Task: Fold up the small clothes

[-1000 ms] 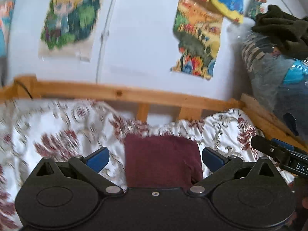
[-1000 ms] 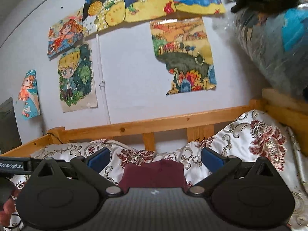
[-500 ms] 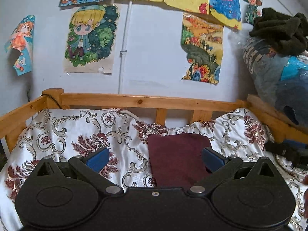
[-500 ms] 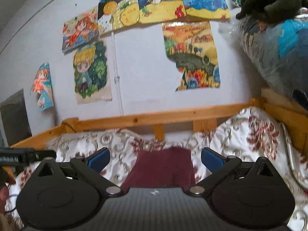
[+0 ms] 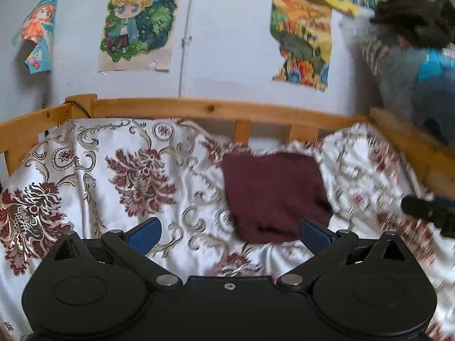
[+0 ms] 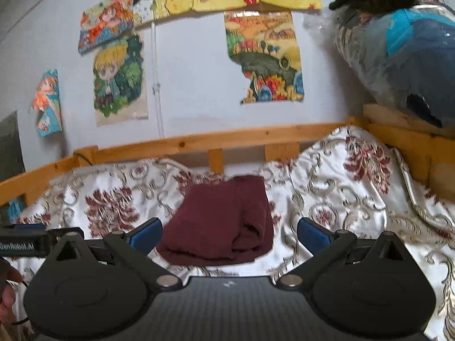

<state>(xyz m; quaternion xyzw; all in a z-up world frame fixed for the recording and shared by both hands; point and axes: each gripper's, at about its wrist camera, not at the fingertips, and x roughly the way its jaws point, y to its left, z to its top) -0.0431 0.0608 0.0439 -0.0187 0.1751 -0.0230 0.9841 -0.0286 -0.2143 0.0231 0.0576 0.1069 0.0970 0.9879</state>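
A dark maroon garment (image 5: 273,196) lies folded into a thick rectangle on the floral bedspread (image 5: 119,170). In the left wrist view my left gripper (image 5: 230,233) stands open just short of it, and the cloth's near edge sits by the right blue fingertip (image 5: 312,231). Seen from the right wrist, the maroon garment (image 6: 221,221) rests flat ahead between the wide-apart fingers of my right gripper (image 6: 230,231), which holds nothing. The right gripper's black tip (image 5: 426,210) shows at the far right of the left view, and the left gripper's black body (image 6: 28,244) at the far left of the right view.
A wooden bed rail (image 5: 216,110) runs along the back and a side rail (image 6: 403,139) on the right. Plastic-wrapped bundles with a dark garment on top (image 6: 398,37) are stacked at the right. Posters (image 6: 264,56) hang on the wall. A hand (image 6: 7,289) shows at lower left.
Both grippers have drawn back and up from the maroon garment, so more of the bedspread shows. The cloth stays folded on the bed, and both grippers stay open.
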